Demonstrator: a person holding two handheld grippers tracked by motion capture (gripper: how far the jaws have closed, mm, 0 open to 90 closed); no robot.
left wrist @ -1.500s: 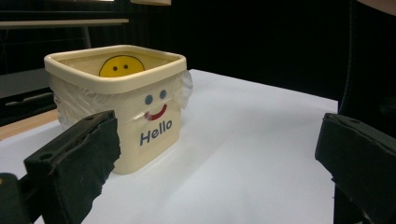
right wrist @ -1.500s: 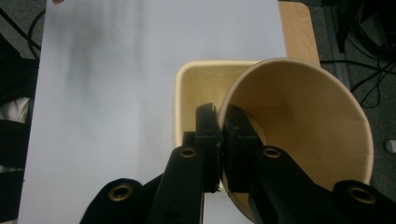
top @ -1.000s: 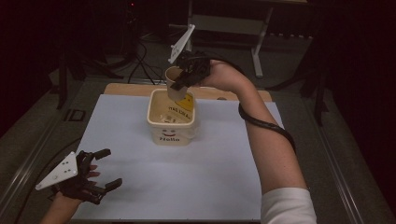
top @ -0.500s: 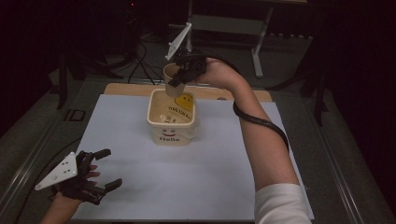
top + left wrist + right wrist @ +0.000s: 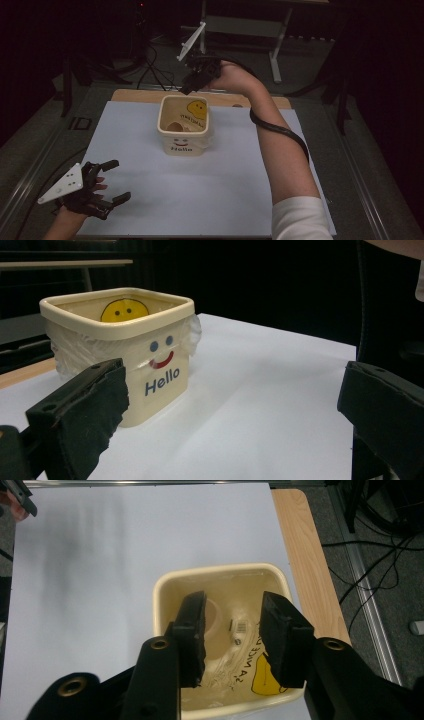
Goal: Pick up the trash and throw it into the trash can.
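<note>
Bucket (image 5: pixel 183 125) with the word Hello sits near the far edge of the desk (image 5: pixel 150 200), in the middle, on the white sheet. A small cup (image 5: pixel 214 616) lies inside it. My right tongs (image 5: pixel 192 82) hang above its far rim, jaws apart and holding nothing. My left tongs (image 5: pixel 95 187) rest near the front left corner, jaws wide apart. If I drop my right hand too low, I think I could bump the rim and tip the bucket over.
</note>
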